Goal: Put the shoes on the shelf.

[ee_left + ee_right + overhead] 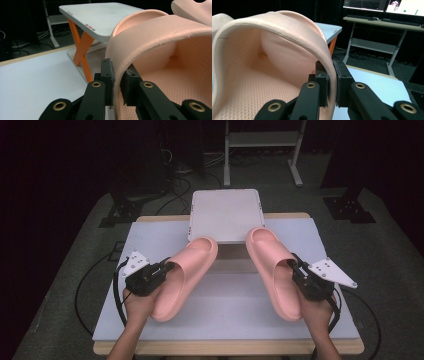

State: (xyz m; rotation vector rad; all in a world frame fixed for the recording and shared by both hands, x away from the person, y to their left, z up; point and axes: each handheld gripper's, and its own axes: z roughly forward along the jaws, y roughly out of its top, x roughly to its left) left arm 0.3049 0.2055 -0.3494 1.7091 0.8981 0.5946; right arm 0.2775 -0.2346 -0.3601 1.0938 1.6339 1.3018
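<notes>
Your left gripper (162, 268) and right gripper (296, 268) are each clamped on a pink slipper's (186, 272) side wall, both slippers (274, 270) running long-axis ahead of the jaws toward the white stand (226, 212).

R slipper (262, 62) cut off left/bottom | monitors (384, 5) cropped top

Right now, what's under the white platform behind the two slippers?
Under the white platform, the left gripper view shows crossed orange legs standing on the table. The left slipper hides the rest of the underside; from the high view, the top covers it all.
</notes>
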